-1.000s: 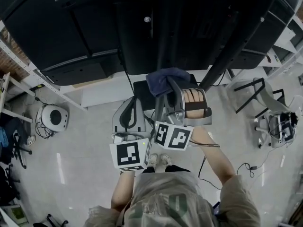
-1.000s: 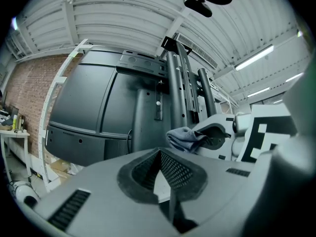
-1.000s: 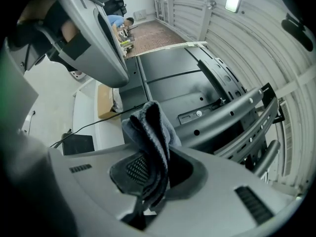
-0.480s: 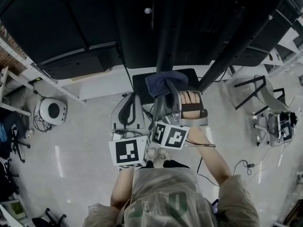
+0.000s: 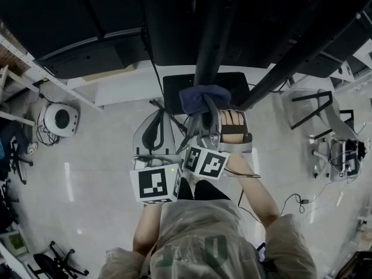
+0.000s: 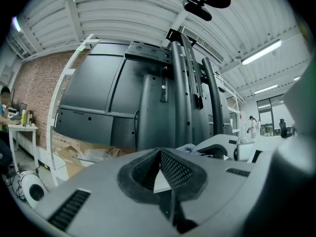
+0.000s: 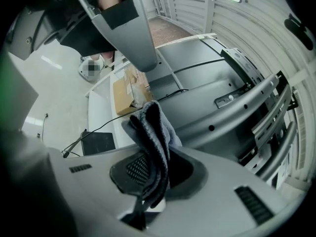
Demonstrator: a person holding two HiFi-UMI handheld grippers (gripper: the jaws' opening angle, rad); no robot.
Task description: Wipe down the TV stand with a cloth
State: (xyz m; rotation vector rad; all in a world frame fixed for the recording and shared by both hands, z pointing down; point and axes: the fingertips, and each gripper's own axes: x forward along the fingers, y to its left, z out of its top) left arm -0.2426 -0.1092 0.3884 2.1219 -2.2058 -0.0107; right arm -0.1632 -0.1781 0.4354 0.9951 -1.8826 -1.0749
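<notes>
Jaws of your right gripper [image 7: 152, 168] are clamped on the cloth [image 7: 154, 131], which bunches past the tips beside the TV stand [image 5: 210, 45], over its base. Your left gripper [image 6: 161, 171] has its jaws pressed together on nothing. Whether cloth touches post is unclear; the stand's top is cut off.

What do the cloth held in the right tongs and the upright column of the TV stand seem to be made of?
The cloth looks like soft blue-grey fabric, probably microfibre or terry: it folds limply and shows a fine ribbed nap. The column is likely painted metal with a dark satin finish: straight rigid edges, bolt heads nearby and long soft highlights.
</notes>
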